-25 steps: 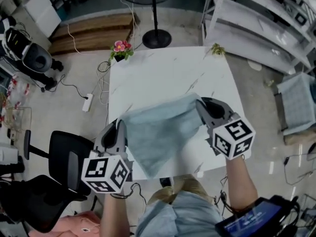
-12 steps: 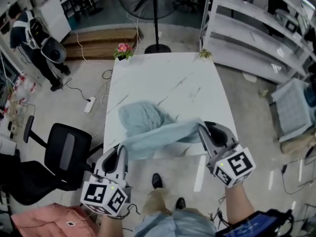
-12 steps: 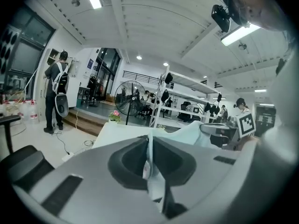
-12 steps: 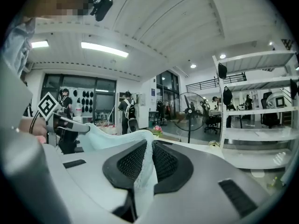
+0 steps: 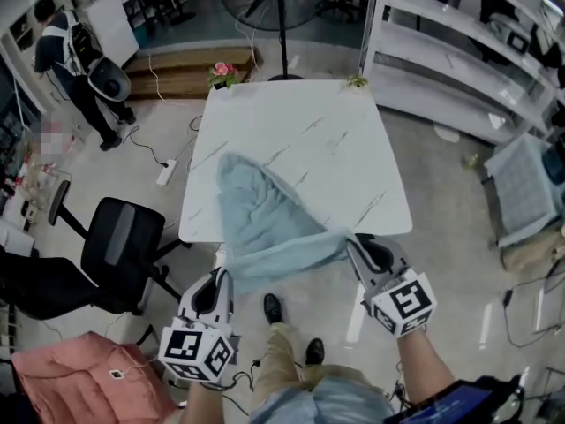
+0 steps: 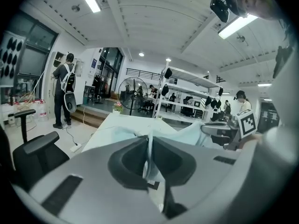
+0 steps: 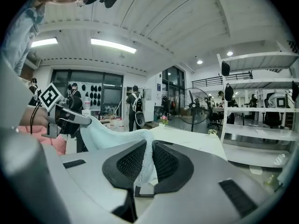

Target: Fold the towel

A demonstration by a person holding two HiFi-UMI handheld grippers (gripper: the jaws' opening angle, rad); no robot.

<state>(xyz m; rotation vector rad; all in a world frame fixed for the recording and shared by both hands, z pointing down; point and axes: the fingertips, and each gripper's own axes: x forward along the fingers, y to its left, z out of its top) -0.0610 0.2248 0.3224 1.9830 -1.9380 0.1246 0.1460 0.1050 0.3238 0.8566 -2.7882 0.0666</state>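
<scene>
A light blue towel [image 5: 261, 215] lies in a long heap on the near left part of the white table [image 5: 335, 140], and its near edge hangs past the table's front. My left gripper [image 5: 220, 274] is shut on the towel's left corner [image 6: 149, 149], below the table's near left corner. My right gripper [image 5: 352, 242] is shut on the right corner [image 7: 147, 162], just off the front edge. The towel's near hem stretches between the two grippers in the air. From each gripper view the other gripper shows: the right gripper [image 6: 220, 130] and the left gripper [image 7: 69, 117].
A black office chair [image 5: 115, 254] stands left of the table, with a pink cushion [image 5: 75, 374] on the floor near it. A flower pot [image 5: 225, 71] and a small plant [image 5: 357, 81] sit at the table's far corners. White shelves [image 5: 459, 42] run at right. A person [image 5: 69, 64] stands far left.
Both grippers have drawn back from over the table to beyond its near edge, pulling the towel with them. The towel now trails lengthwise along the table's left side.
</scene>
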